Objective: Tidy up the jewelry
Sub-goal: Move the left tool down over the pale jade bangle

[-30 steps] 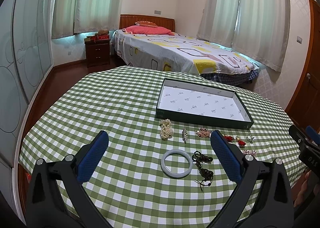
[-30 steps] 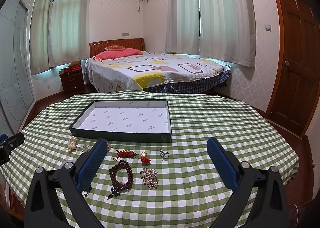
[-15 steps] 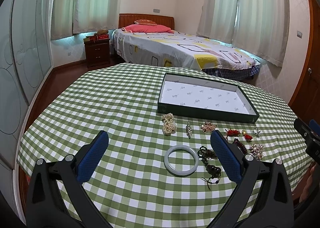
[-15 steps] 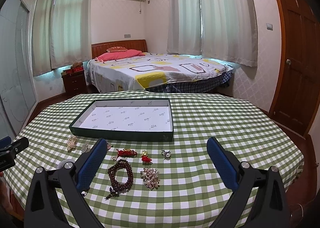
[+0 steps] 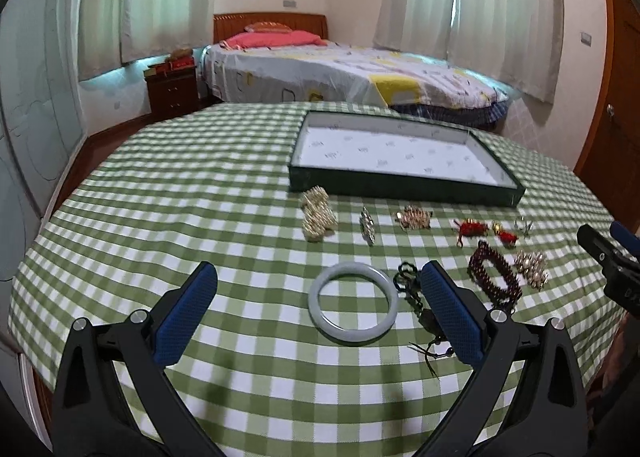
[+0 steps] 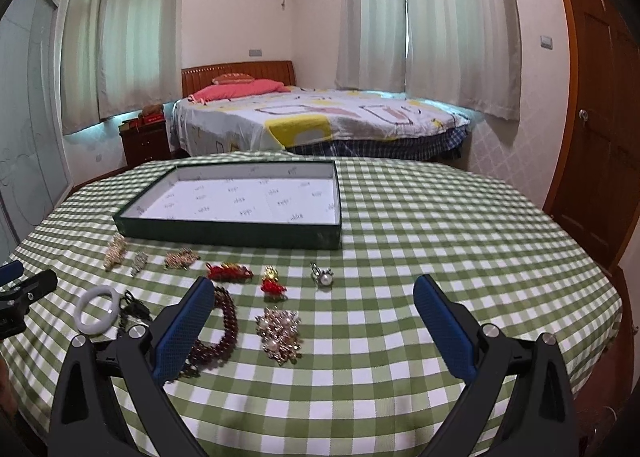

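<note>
Both the left gripper (image 5: 318, 291) and the right gripper (image 6: 312, 305) hover with blue-padded fingers spread wide, holding nothing. Framed low-centre between the left fingers lies a pale jade bangle (image 5: 353, 308) on the green-checked tablecloth (image 5: 180, 197). Above it, mid-frame, the other jewellery pieces sit in loose rows. The shallow dark-green tray with white lining (image 6: 224, 232), upper centre, holds nothing, so sorting appears not yet begun.

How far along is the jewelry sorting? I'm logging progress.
Nothing is done: the tray holds no jewelry. Nothing is in hand: left gripper and right gripper are open above the table. Every piece remains, including the bangle and bead bracelet.
</note>
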Action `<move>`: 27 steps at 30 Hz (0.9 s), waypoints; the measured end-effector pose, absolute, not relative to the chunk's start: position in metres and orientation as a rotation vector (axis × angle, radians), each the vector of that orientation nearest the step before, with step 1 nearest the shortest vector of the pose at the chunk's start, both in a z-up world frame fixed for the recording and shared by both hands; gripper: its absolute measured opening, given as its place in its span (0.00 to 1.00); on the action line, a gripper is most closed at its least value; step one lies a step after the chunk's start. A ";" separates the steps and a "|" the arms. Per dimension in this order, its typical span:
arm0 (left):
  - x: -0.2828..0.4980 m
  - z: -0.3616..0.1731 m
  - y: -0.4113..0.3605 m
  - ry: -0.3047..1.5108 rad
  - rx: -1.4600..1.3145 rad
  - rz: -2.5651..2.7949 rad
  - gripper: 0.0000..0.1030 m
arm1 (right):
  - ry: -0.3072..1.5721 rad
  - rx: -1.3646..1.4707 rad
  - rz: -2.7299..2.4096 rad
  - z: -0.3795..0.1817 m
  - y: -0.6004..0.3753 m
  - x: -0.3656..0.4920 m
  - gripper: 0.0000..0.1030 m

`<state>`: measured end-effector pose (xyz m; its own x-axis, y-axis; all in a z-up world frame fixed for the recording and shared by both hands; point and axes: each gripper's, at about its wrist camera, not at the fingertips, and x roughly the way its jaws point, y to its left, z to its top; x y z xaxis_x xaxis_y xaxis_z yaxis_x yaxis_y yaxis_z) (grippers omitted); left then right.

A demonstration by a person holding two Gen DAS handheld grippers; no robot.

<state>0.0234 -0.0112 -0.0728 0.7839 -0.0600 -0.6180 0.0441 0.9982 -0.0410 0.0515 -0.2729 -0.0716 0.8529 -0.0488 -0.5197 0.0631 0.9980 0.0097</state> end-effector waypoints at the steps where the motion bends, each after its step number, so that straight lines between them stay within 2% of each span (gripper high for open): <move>1: 0.027 -0.077 -0.013 0.684 -0.022 -0.059 0.96 | 0.554 0.030 -0.061 -0.074 -0.275 0.053 0.95; 17: 0.070 -0.128 -0.028 0.885 -0.010 -0.054 0.96 | 0.617 0.044 -0.058 -0.093 -0.280 0.067 0.95; 27: 0.073 -0.130 -0.026 0.874 0.007 -0.031 0.96 | 0.663 0.050 -0.037 -0.101 -0.277 0.076 0.95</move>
<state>0.0732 -0.0264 -0.1302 0.6410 -0.0240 -0.7672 0.0299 0.9995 -0.0063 0.0763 -0.2772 -0.1014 0.7878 -0.0189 -0.6156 0.0506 0.9981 0.0342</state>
